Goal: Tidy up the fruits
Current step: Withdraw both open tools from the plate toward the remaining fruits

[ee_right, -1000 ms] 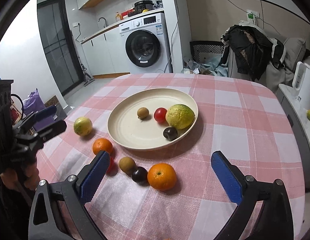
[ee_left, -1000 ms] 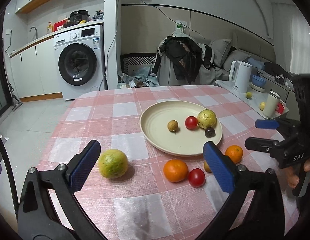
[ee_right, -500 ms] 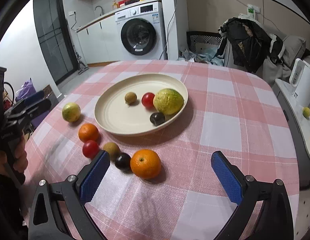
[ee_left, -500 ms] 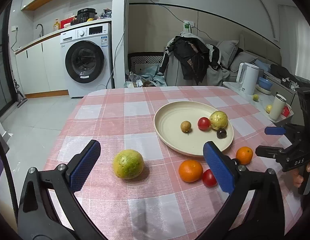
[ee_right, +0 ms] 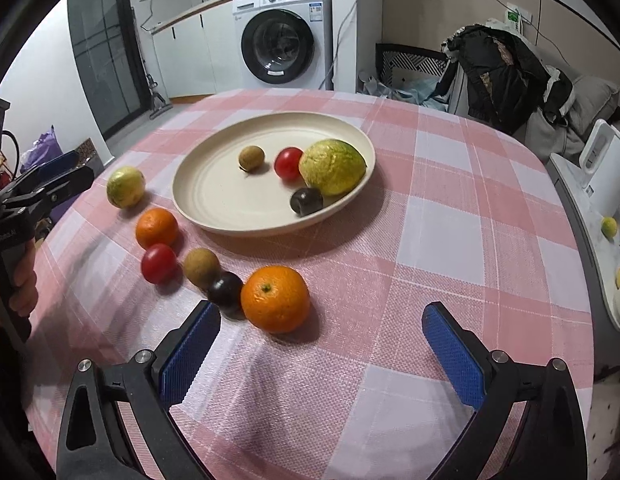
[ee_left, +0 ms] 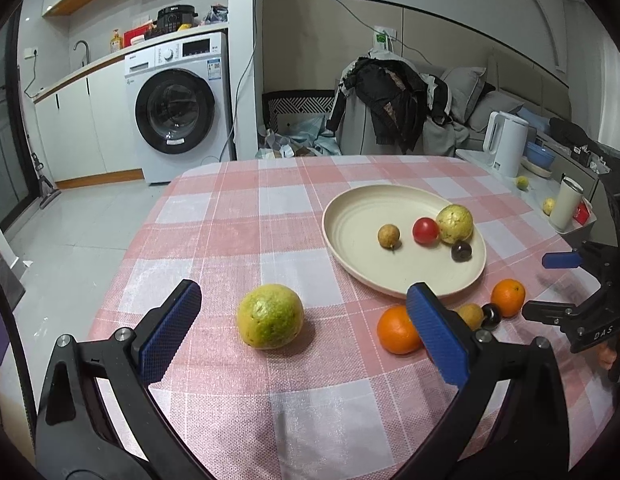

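Observation:
A cream plate (ee_left: 350, 216) on the pink checked cloth holds a big yellow-green fruit (ee_left: 454, 224), a red tomato (ee_left: 425, 230), a small brown fruit (ee_left: 388, 235) and a dark one (ee_left: 461, 250). My left gripper (ee_left: 302, 288) is open, and a green-yellow fruit (ee_left: 269, 316) lies on the cloth between its fingers, untouched. In the right wrist view my right gripper (ee_right: 321, 310) is open just behind an orange (ee_right: 275, 298). Beside that orange lie a dark fruit (ee_right: 225, 293), a brown fruit (ee_right: 201, 267), a tomato (ee_right: 158, 263) and a second orange (ee_right: 156, 227).
The table's left edge drops to a tiled floor in front of a washing machine (ee_left: 177, 108). A side shelf on the right carries a white kettle (ee_left: 504, 144) and a cup (ee_left: 566, 208). A chair piled with dark clothes (ee_left: 394, 108) stands behind the table.
My left gripper has swung left and closer, so the green-yellow fruit now lies between its fingers. My right gripper has come nearer to the orange and the small fruits.

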Tool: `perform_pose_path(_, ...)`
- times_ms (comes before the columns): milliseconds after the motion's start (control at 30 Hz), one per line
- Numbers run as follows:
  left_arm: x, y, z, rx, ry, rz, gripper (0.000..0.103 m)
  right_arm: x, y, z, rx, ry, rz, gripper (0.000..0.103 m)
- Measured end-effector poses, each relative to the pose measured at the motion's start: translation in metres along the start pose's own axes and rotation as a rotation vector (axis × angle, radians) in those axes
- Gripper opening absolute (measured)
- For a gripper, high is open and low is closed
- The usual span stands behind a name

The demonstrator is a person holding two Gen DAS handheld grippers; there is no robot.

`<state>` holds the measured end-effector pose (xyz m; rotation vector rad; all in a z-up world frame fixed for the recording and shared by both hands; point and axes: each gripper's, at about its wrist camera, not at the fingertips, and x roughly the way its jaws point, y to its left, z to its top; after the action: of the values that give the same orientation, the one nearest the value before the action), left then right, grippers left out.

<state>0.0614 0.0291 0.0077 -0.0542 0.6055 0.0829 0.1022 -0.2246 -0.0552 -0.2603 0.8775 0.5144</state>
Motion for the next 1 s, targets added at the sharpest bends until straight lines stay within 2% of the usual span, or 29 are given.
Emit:
perform_pose_path(367,0.029,-0.001,-0.01,0.024,0.101,0.045,0.102,0.016,-0.004,-0.004,0.013,0.056,-0.021,0.103)
perform_pose_path(533,0.037,0.007,-0.014,-0.005,0.135,0.056,0.102,0.026,0.0,-0.007,-0.007,0.091,-0.07,0.1)
perform_pose_path(700,0.041,0.012,-0.015,-0.024,0.147,0.052,0.102,0.026,0.001,-0.006,-0.006,0.077,-0.042,0.091)
perform_pose_path(867,0.044,0.012,-0.016,-0.021,0.154,0.062,0.102,0.025,0.006,-0.003,-0.019,0.055,-0.027,0.074)
perform_pose_path(1000,0.048,0.013,-0.018,-0.022,0.162,0.066,0.102,0.024,0.008,-0.001,-0.026,0.039,-0.006,0.065)
